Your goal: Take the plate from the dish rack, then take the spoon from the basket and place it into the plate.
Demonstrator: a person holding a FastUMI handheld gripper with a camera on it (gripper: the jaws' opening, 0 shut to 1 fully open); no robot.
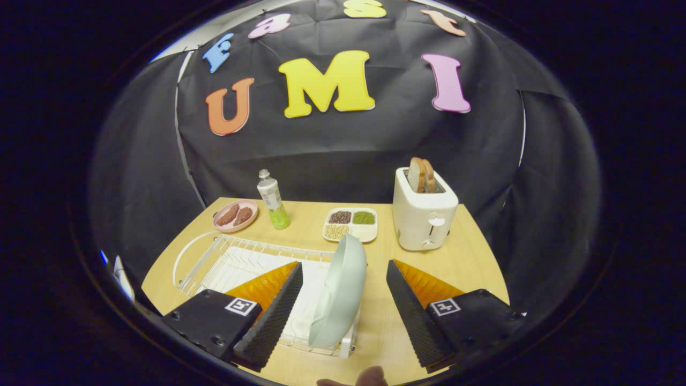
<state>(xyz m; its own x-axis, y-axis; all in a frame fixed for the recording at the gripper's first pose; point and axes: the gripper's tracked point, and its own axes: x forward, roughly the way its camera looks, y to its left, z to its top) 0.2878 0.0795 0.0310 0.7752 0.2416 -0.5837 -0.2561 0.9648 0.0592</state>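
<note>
Ribbed black fingers (412, 305) fill the lower part of the frame, spread wide apart with orange wedges behind their pads; the gripper (343, 308) holds nothing. Between them, nearer the left one but touching neither, the plate (338, 292) stands on edge in the dish rack (225, 262), a smooth pale green disc with a raised rim, tilted slightly. That rack is thin white wire with a curved end, lying on the light wooden worktop (461, 262) from lower centre toward the left of the frame. At the very bottom edge a fingertip of the person (370, 378) pokes in. Beyond the plate, at frame centre, sits a white divided tray (351, 223) with dark, green and pale beans in its compartments. Right of it stands a boxy white toaster (425, 214) with two bread slices (420, 174) upright in its slot. Left of the tray is a slim bottle (273, 200), and further left a pink dish (236, 215) holding two brown pieces.
</note>
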